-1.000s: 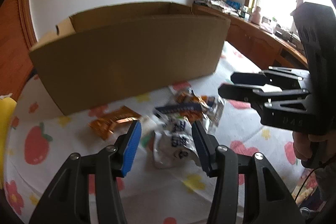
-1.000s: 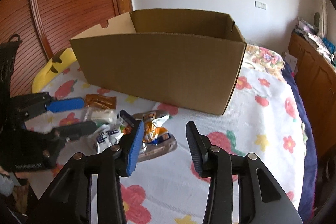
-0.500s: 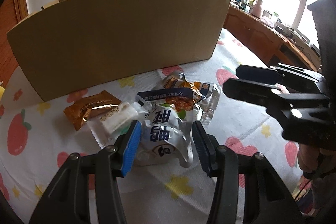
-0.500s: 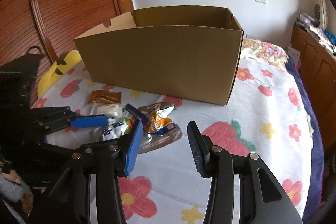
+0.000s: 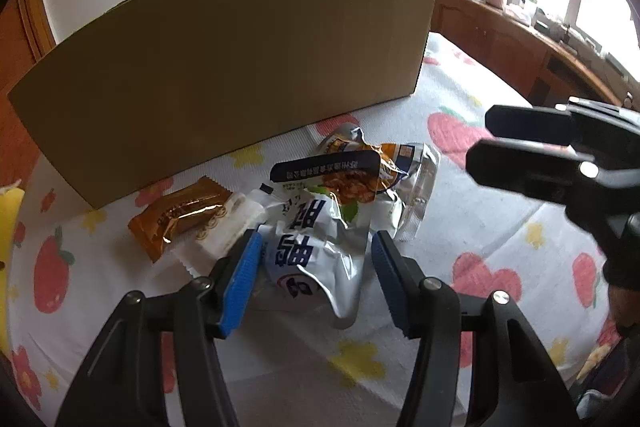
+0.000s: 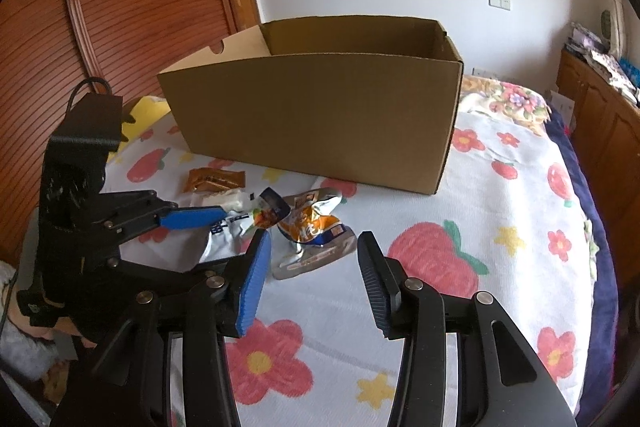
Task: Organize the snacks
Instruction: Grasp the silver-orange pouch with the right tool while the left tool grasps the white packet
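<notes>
A crinkled white snack bag with blue characters lies on the strawberry-print bed cover. My left gripper straddles it; its jaws are opening and the pads stand off the bag's sides. An orange-and-silver pouch lies partly under that bag. A brown-gold packet and a small white packet lie to the left. The open cardboard box stands behind them. My right gripper hovers open just short of the orange-and-silver pouch. The left gripper shows there over the white bag.
A yellow cushion lies left of the cardboard box. Wooden slatted doors rise behind it. Wooden cabinets with clutter on top run along the right. The bed's edge with a dark blue cover drops off at the right.
My left gripper has come forward and down until its fingers flank the white bag, and its jaws stand a little wider. The right gripper has hardly moved.
</notes>
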A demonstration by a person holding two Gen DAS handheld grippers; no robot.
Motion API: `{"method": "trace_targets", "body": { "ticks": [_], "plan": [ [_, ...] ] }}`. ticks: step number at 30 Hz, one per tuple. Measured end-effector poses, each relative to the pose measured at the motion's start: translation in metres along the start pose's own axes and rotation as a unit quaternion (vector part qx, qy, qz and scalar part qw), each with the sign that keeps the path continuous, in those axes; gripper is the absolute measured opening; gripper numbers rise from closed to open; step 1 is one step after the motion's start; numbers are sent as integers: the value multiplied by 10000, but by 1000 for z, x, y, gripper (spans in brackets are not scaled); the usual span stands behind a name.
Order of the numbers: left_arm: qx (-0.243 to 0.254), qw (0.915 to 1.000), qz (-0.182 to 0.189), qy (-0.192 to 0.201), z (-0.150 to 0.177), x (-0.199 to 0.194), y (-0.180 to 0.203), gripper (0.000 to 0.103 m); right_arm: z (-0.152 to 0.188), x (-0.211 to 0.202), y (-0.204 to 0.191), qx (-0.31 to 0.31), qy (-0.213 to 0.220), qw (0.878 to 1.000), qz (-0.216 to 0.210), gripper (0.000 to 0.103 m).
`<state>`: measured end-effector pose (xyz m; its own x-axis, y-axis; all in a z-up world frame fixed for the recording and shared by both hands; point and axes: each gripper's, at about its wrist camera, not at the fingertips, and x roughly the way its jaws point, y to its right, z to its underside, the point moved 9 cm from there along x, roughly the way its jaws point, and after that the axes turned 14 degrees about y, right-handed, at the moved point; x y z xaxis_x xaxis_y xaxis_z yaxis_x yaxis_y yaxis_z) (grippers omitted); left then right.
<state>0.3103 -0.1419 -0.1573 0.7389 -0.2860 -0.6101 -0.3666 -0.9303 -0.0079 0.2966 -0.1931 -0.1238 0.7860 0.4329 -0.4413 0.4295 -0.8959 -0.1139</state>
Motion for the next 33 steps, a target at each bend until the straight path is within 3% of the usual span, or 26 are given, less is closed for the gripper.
{"method": "trace_targets", "body": {
  "ticks": [4, 11, 18, 33],
  "plan": [
    [-12, 10000, -79, 15, 0, -1, -3, 47, 0, -2, 4, 50, -8, 10000, 49, 46],
    [143, 9999, -39, 60, 3, -8, -1, 44, 2, 2, 7, -36, -105, 9998, 151, 46],
    [-492, 9978, 340, 277, 2, -27, -13, 38, 4, 22, 6, -96, -302, 9994, 114, 46],
    [-1131, 9909, 470, 557, 9, -57, -53, 36, 11, 79, -5, -288, -853, 9958, -177, 50]
  ]
}}
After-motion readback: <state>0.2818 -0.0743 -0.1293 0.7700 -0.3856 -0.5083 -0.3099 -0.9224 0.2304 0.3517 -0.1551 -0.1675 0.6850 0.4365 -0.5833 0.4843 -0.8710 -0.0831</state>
